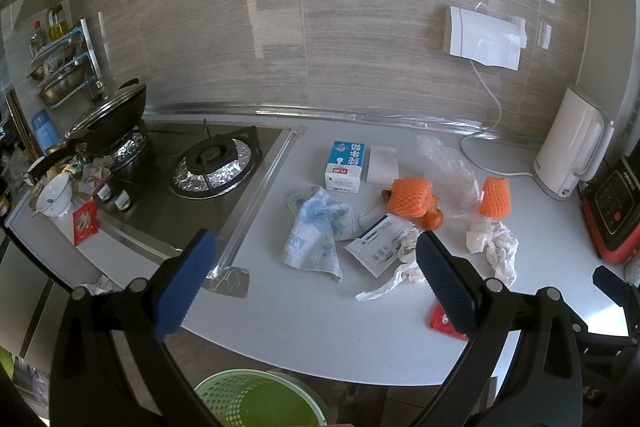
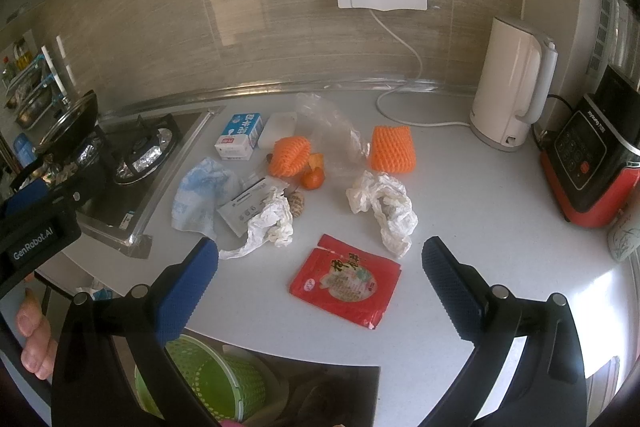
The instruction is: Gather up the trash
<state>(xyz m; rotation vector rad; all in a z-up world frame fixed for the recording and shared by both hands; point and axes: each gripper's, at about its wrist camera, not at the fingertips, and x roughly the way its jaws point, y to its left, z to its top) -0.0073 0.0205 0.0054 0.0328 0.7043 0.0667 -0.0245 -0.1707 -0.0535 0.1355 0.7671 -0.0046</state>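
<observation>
Trash lies on the white counter point(image 2: 480, 235): a red snack wrapper point(image 2: 346, 281), two crumpled white tissues point(image 2: 384, 207) point(image 2: 272, 223), two orange foam nets point(image 2: 393, 149) point(image 2: 289, 155), a blue-white milk carton point(image 2: 240, 135), a white sachet point(image 2: 244, 211), a blue-white cloth point(image 2: 200, 199) and a clear plastic bag point(image 2: 332, 131). A green basket point(image 2: 208, 379) stands on the floor below the counter edge. My right gripper point(image 2: 320, 291) is open and empty, just in front of the red wrapper. My left gripper point(image 1: 316, 283) is open and empty, hovering before the cloth point(image 1: 316, 239) and sachet point(image 1: 378, 245).
A gas stove point(image 1: 212, 163) with a black wok point(image 1: 108, 115) sits at the left. A white kettle point(image 2: 512, 83) and a red-black appliance point(image 2: 592, 163) stand at the right, with a cable point(image 2: 400, 107) along the wall. A small orange fruit point(image 2: 313, 179) lies among the trash.
</observation>
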